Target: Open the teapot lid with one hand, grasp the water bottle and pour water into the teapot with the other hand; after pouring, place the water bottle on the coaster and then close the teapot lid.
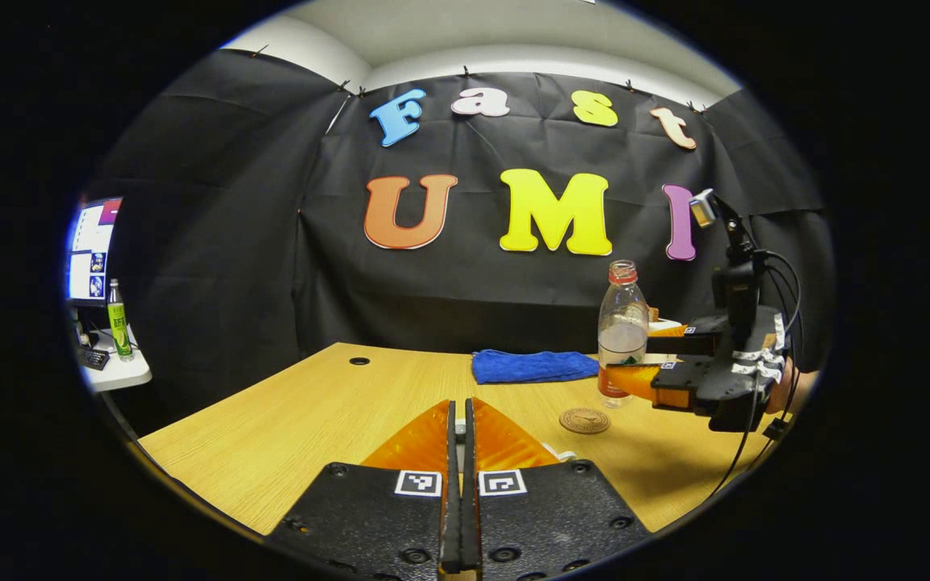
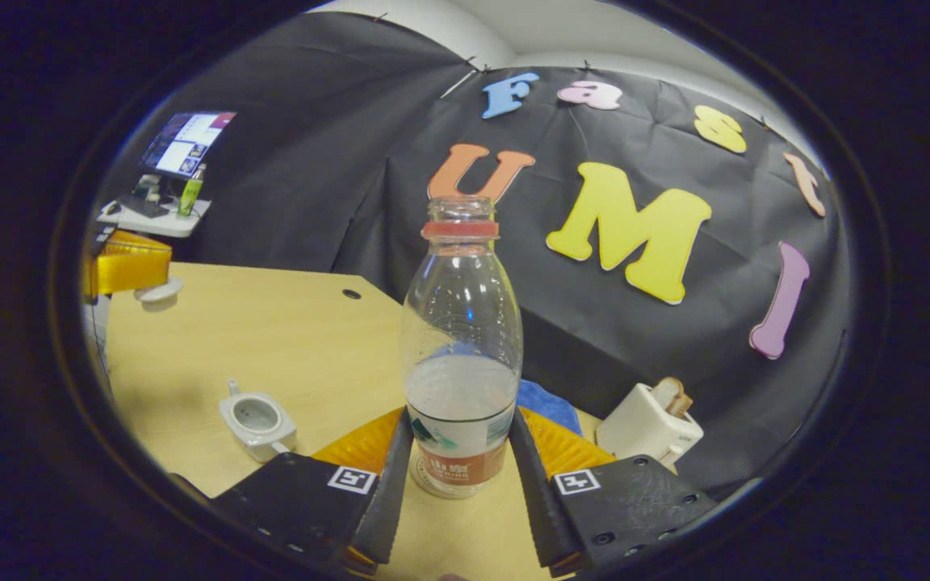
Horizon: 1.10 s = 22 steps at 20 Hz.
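Note:
The clear water bottle, about a third full with no cap, stands upright between the fingers of my right gripper, which is shut on its lower body. In the left gripper view the bottle and right gripper are at the right, just behind the round brown coaster. The white teapot sits open on the table, left of the bottle. My left gripper is shut. In the right gripper view it holds the white teapot lid above the table at the far left.
A blue cloth lies at the back of the wooden table. A white toaster with bread stands right of the bottle. A side table with a monitor and a green bottle is off to the left.

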### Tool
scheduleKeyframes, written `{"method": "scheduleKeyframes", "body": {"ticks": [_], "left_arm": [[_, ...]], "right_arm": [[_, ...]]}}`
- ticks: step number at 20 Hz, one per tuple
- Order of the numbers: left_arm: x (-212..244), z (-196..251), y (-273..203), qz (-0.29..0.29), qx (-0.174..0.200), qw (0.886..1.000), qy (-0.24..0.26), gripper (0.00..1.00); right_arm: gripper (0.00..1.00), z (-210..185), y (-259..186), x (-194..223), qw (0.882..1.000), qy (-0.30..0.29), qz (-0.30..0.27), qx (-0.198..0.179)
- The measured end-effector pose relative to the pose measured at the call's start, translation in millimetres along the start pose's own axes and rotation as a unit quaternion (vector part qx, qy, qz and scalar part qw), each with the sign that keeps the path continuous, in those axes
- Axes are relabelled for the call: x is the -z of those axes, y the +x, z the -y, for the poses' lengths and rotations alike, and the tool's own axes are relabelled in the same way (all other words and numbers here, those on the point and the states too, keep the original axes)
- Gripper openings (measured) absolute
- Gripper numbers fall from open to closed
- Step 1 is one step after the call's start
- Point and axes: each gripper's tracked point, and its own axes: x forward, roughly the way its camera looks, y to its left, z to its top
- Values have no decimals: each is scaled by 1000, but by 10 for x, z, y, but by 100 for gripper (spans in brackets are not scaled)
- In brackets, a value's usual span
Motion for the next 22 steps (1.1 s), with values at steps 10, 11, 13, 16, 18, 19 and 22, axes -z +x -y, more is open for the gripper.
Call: {"method": "scheduleKeyframes", "body": {"ticks": [10, 11, 13, 16, 18, 19, 22], "left_arm": [[-9, 33, 31, 1, -4, 1000, 9, 3], [4, 32, 39, -1, -4, 1000, 9, 3], [29, 24, 48, -5, -6, 1000, 10, 3], [52, 18, 62, -8, -8, 1000, 11, 3], [62, 26, 64, -9, -8, 1000, 9, 3], [68, 30, 78, -10, -7, 1000, 8, 3], [84, 34, 74, -12, -9, 1000, 10, 3]], "right_arm": [[65, 137, 551, 329, 991, 131, -31, -13], [67, 128, 577, 364, 991, 131, -33, -13], [67, 140, 635, 418, 990, 134, -38, -13], [68, 130, 689, 490, 989, 144, -42, -13], [70, 129, 715, 525, 988, 146, -46, -14], [71, 134, 719, 537, 988, 148, -47, -14], [74, 137, 722, 583, 986, 155, -50, -14]]}}
